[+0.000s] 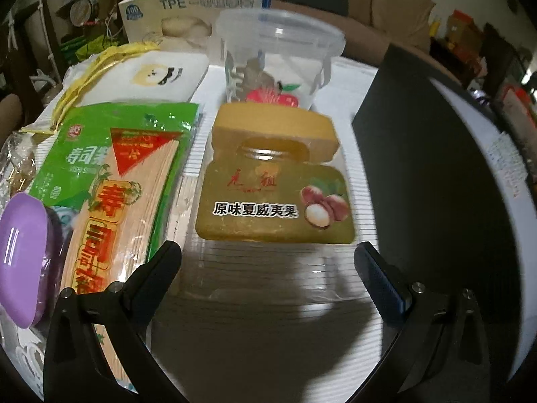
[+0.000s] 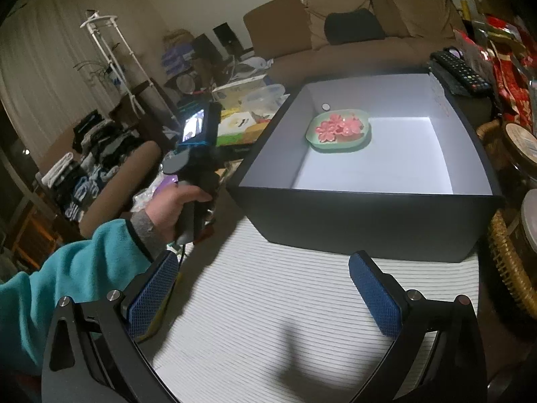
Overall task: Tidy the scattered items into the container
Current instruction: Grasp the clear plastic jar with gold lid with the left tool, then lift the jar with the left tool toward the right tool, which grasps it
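In the left wrist view a clear jar with a gold lid and a macadamia label [image 1: 275,181] stands on the white ribbed mat, just ahead of my open, empty left gripper [image 1: 268,268]. A green noodle pack [image 1: 124,174], a purple case [image 1: 23,258] and a clear lidded tub [image 1: 278,57] lie around it. The black box's wall [image 1: 436,168] rises on the right. In the right wrist view the black box [image 2: 369,215] holds a green dish of pink flower pieces [image 2: 339,131]. My right gripper [image 2: 265,285] is open and empty above the mat before the box.
A glove box [image 1: 188,10] and a tissue pack [image 1: 154,74] sit behind the items. In the right wrist view remote controls [image 2: 459,70] lie behind the box, wicker baskets with jars [image 2: 513,268] stand on the right, and the left hand-held gripper unit [image 2: 194,154] is on the left.
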Motion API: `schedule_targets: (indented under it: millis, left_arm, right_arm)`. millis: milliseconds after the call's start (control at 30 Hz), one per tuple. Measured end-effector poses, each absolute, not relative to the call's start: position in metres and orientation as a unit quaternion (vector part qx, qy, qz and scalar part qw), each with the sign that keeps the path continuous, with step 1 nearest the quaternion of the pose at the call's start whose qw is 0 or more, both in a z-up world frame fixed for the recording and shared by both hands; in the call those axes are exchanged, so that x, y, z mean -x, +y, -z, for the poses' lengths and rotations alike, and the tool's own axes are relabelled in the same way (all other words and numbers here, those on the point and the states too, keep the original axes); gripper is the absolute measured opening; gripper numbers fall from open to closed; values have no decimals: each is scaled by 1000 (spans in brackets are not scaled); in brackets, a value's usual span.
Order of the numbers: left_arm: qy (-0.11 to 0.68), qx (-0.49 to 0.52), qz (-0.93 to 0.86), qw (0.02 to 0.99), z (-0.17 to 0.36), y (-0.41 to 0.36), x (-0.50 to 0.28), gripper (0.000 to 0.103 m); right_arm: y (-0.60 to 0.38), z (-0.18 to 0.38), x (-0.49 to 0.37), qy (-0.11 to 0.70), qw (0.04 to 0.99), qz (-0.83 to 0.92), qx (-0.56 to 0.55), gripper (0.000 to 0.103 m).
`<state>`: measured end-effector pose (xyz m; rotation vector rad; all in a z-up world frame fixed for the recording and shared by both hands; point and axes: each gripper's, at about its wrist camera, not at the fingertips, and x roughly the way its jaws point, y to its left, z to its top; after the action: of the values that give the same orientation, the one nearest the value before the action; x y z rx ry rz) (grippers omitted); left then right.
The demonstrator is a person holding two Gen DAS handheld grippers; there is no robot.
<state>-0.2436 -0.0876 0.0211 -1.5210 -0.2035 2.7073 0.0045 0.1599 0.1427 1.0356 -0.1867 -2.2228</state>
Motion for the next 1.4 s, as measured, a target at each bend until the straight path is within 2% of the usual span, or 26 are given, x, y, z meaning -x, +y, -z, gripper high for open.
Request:
schedule_targets:
  millis: [33, 100, 233, 367, 600, 733, 867, 933, 1033, 1233, 1400]
  left_arm:
    - [-67, 490, -869, 15, -18, -89, 244, 103]
    - [-83, 486, -870, 21, -16, -93, 242, 93]
    - [-82, 483, -872, 28, -21, -95, 233, 92]
    - [-92, 461, -881, 50, -48, -106, 204, 91]
    - [-84, 458, -878, 113, -97, -131, 89, 90]
    - [-110, 463, -868, 143, -108, -138, 16, 90]
    - [-129, 466, -856, 184, -110, -117, -37, 90]
    - [-135, 458, -853, 211, -108, -99, -46, 90]
    - [-112, 443, -851, 259, -104, -62, -57, 90]
    - [-27, 464, -828, 312, -80, -16, -81, 91]
    - [37, 490, -827, 271, -77, -28, -94, 94]
  right_arm:
    - [160, -142, -4, -73, 335, 851, -398, 103]
    - [160, -140, -5, -73, 334, 850, -401, 103]
    - [157, -138, -5, -65, 334, 850, -403, 103]
    - [152, -136, -4, -62, 339, 847, -405, 103]
    - [152, -138, -10, -93, 367, 832, -405, 103]
    - [155, -134, -18, -124, 373, 821, -414, 103]
    - [165, -124, -24, -166, 368, 805, -434, 103]
    - [173, -124, -30, -159, 345, 814, -440, 103]
    - [184, -140, -47, -99, 289, 855, -419, 103]
    - [224, -140, -65, -130, 264, 855, -427, 103]
    - [223, -135, -61, -138, 277, 843, -439, 103]
